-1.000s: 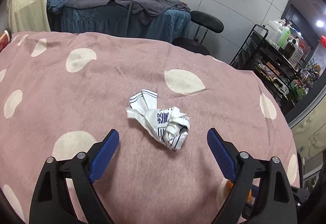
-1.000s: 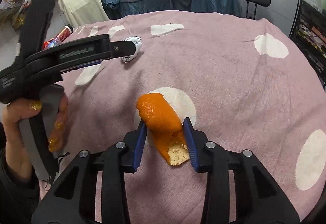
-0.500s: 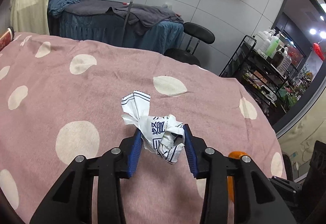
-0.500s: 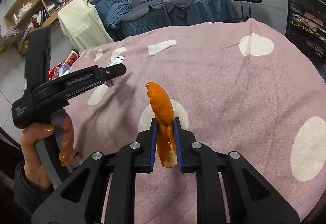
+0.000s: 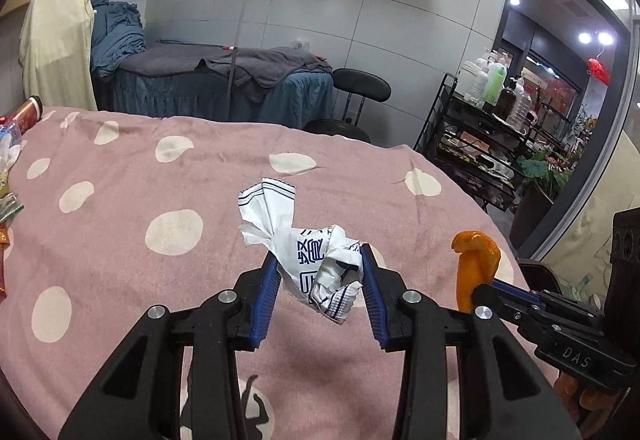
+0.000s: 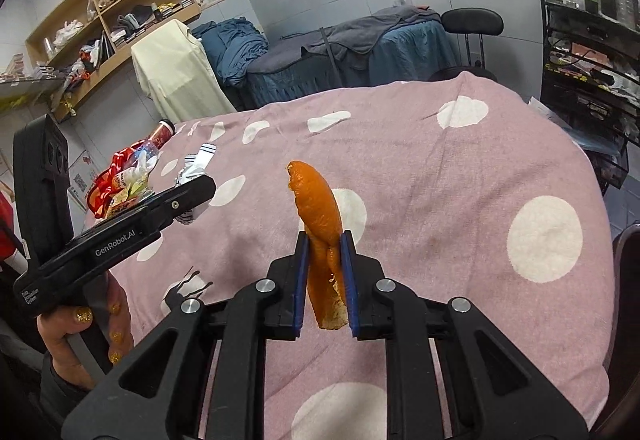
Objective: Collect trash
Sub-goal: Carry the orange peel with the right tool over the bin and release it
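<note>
Crumpled paper wrapper (image 5: 320, 264) clamped in left gripper (image 5: 320, 292), orange peel (image 6: 320, 224) clamped in right gripper (image 6: 323, 280), both above pink spotted blanket (image 6: 460, 176)

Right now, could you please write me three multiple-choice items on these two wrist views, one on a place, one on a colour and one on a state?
1. Where does the pile of bottles and wrappers lie on the spotted pink cover in the right wrist view?
A. at its left edge
B. at its right edge
C. in the middle

2. What colour is the peel in the right gripper?
A. green
B. orange
C. white

3. What is the state of the left gripper?
A. open with nothing between the jaws
B. shut on the crumpled wrapper
C. shut on a bottle

Key: 1 A, the pile sits by the cover's left edge; 2 B, the peel is orange outside with pale pith; 3 B, both blue pads press the white printed wrapper, held clear of the cover.
</note>
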A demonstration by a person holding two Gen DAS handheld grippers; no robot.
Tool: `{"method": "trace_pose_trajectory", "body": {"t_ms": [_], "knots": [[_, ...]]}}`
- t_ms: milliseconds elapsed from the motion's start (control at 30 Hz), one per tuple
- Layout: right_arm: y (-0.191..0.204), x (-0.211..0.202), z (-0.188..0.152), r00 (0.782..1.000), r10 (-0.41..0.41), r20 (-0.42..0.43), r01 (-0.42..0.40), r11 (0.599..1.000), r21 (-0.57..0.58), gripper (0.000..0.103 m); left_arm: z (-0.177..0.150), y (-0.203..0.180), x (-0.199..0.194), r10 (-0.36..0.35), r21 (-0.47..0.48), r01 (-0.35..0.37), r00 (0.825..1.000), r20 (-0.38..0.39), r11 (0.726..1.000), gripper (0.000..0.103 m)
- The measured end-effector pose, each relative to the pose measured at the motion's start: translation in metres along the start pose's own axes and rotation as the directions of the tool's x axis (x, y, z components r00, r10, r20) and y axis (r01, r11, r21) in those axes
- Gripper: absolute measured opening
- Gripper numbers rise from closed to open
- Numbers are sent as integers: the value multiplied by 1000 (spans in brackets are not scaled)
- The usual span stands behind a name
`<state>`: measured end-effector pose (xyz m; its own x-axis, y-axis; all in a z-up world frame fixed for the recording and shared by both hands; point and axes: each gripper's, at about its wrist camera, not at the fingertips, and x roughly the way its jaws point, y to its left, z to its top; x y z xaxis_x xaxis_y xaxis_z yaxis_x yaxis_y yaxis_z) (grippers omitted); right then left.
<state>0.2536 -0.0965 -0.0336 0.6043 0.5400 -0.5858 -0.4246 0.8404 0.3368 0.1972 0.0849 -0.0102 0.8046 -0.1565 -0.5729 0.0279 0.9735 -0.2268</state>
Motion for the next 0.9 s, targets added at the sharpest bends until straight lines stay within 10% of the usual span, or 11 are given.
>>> {"method": "trace_pose_trajectory", "body": {"t_ms": [900], "knots": [[-60, -125, -60, 978, -130, 165, 111, 987, 120, 17, -55, -76, -45, -107, 79, 103, 994, 37, 991, 39]]}}
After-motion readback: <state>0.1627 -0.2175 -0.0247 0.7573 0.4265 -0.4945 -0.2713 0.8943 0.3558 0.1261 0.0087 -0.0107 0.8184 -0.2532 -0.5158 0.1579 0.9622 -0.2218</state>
